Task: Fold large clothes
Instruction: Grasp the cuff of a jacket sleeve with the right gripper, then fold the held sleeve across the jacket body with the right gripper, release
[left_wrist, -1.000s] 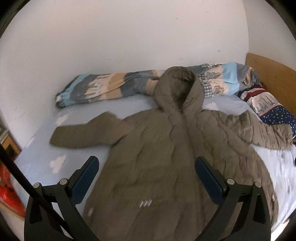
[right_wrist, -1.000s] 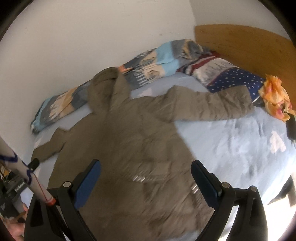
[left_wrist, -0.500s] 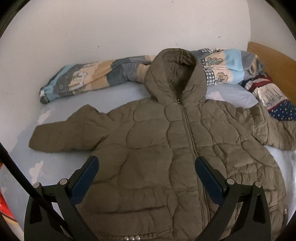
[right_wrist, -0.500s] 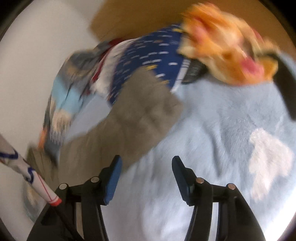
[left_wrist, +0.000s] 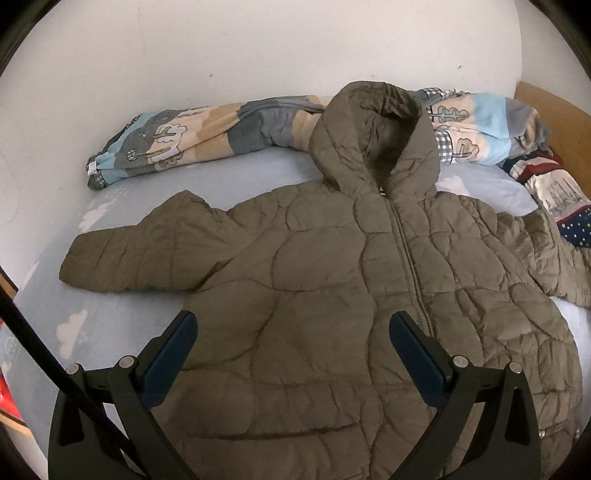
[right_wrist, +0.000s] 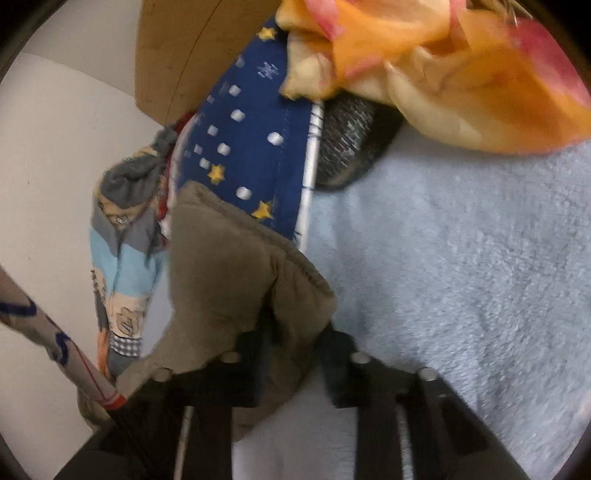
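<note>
- The right gripper (right_wrist: 291, 350) is pointed down along the end of one sleeve (right_wrist: 236, 266) of the olive quilted jacket (left_wrist: 332, 295); its jaws have just been closing and are now drawn almost together, with the bunched cuff pinched between the pads.
- That gripper is seen rolled over, so the bed and headboard (right_wrist: 173, 55) appear tilted in its view.
- The left gripper (left_wrist: 293, 354) is held tilted downward above the lower front of the jacket, its jaws spread wide and its blue pads (left_wrist: 170, 354) clear of the fabric; nothing is held in it.
- The jacket is laid flat, front up and zipped, across the pale blue sheet (left_wrist: 122, 314); the hood lies toward the wall and one sleeve is stretched out to the left in the left wrist view.
- The other sleeve runs off to the right of the jacket body, toward the dark blue starred pillow (right_wrist: 251, 140), over whose edge the pinched cuff lies.
- A rolled patchwork blanket (left_wrist: 192, 140), printed with trees, lies along the wall (left_wrist: 258, 48) behind the hood.
- Orange and pink cloth (right_wrist: 443, 66) is heaped beyond the starred pillow, against the wooden headboard.
- A dark mesh-textured object (right_wrist: 351, 140) is tucked between the starred pillow and the orange cloth; what it is cannot be told.
- A white rod with blue markings and a red band (right_wrist: 70, 354) crosses the corner left of the right gripper; the markings cannot be read, and no legible writing is found on the jacket.
</note>
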